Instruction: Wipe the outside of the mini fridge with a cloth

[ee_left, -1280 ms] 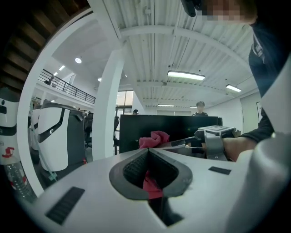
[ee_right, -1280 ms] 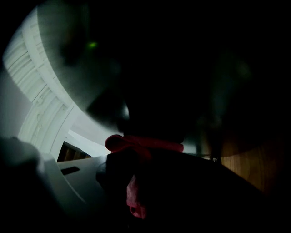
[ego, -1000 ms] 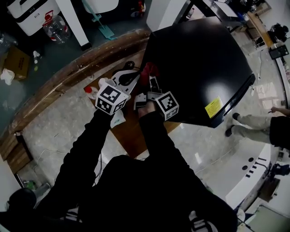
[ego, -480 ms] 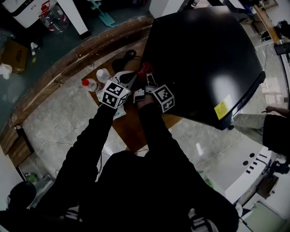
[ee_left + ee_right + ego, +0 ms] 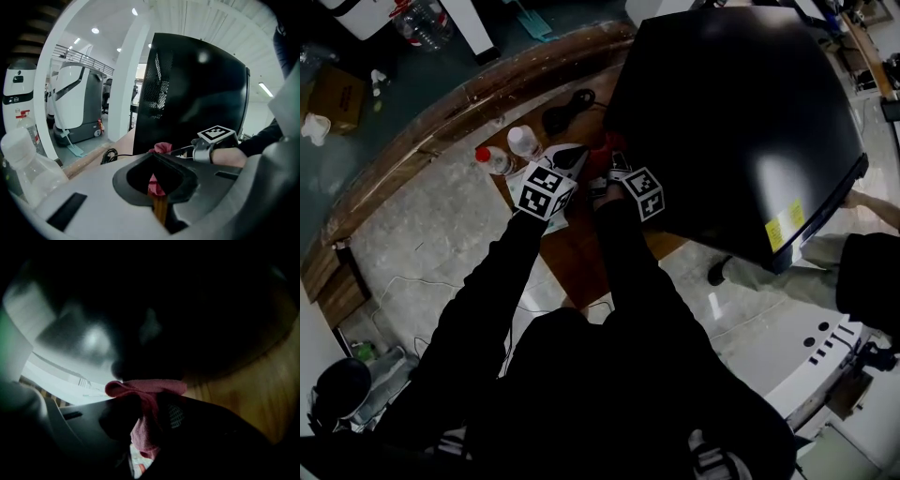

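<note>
Wooden counter [image 5: 574,251] carries the black mini fridge [image 5: 741,112]. Our right gripper [image 5: 149,405] pinches the pink cloth [image 5: 146,391] at its lower side. Left gripper [image 5: 155,158] fingers closed, empty. Wiping seems under way; next we need a firm sweep along the panel.

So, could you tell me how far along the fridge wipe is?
Early, it seems. Done: the right gripper has the cloth clamped. In hand: the cloth sits at the fridge's near side, low by the table. Left: seemingly all faces; no wiped patch shows. The left gripper is shut and empty.
</note>
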The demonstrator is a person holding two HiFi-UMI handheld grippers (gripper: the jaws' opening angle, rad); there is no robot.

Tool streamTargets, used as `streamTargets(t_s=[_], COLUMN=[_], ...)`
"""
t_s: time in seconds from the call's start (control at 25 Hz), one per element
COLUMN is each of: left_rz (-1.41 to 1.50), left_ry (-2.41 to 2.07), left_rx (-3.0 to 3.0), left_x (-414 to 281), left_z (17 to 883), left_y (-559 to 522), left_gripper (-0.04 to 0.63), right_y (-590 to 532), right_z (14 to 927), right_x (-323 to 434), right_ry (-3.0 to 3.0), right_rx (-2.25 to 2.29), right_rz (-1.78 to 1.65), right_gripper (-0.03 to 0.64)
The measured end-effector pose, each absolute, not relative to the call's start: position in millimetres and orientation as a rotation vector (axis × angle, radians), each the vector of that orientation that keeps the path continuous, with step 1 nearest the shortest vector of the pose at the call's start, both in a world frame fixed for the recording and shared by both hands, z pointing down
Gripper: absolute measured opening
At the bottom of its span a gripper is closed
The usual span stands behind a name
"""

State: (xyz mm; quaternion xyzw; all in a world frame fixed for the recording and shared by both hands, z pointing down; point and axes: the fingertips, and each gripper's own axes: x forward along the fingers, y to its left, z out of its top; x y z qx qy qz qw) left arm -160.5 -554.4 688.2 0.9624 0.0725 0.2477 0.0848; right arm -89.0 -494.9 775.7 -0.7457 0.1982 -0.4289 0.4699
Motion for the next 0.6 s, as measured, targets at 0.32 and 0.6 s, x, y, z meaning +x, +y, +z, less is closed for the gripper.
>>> streamTargets(t_s=[0.32,0.6], left_rz=[0.571,0.335], left_ry=[0.217,0.249], left_rx=[2.915,2.912], left_x=[-196.6,-244.1], left_z=[618.1,506.8], left_y=[-531.0,-467.7], left_gripper=[0.006,0.006], right_y=[-481.7,-412.1], right_z=[682.3,530.7], right_x=[-145.4,-188.1], right_ry=[0.934,1.438], right_rx=[-1.872,-2.1], right_rz=[-1.017,-0.724], right_gripper=[0.109,0.104])
